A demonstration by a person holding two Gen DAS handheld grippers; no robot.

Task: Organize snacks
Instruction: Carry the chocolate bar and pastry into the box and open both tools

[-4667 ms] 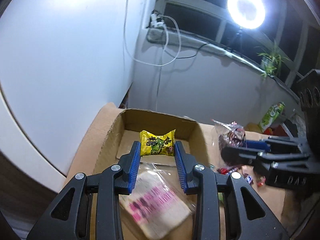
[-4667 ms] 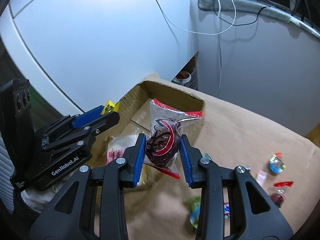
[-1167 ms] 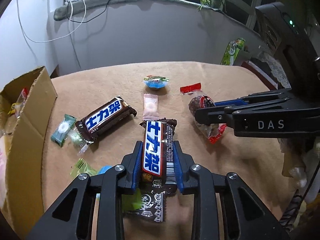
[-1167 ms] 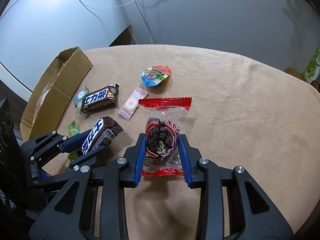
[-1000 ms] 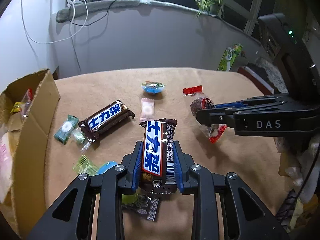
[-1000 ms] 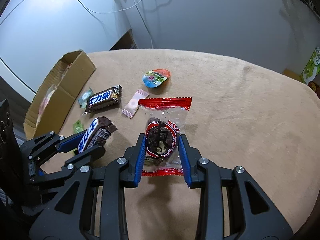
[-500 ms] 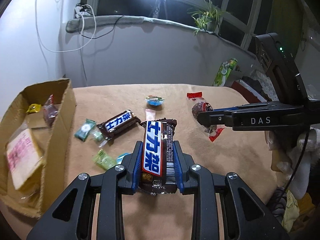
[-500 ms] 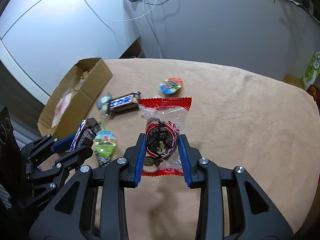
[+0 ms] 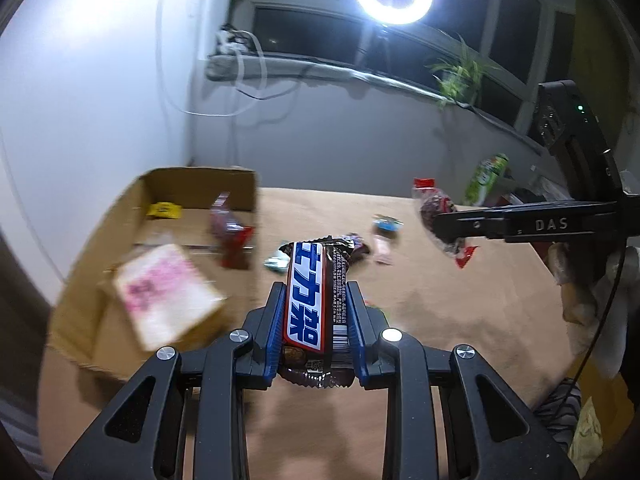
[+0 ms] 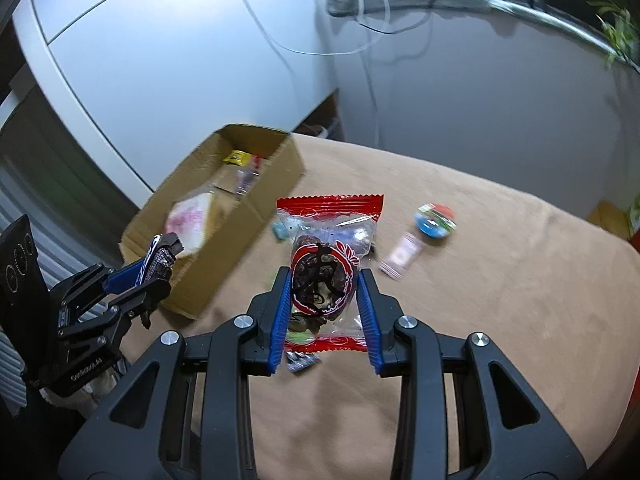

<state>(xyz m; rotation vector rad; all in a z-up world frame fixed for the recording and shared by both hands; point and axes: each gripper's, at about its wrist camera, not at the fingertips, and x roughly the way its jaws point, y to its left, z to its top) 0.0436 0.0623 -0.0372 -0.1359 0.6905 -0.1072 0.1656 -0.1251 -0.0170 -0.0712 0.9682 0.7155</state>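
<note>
Carrying: both loads are hanging above the counter (image 10: 500,280).
Left hand-held gripper (image 9: 318,320): pinching the chocolate bar (image 9: 310,296), long axis along the fingers.
Right hand-held gripper (image 10: 324,300): clamping the red-edged packet (image 10: 326,268).
Cardboard box (image 9: 236,184): lying at ten o'clock from both; the left looks nearer.

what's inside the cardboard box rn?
Inside the cardboard box: a pink-printed packet, a small yellow packet at the far end, and a red-trimmed clear pouch. Whatever lies under the pink packet is hidden.
</note>
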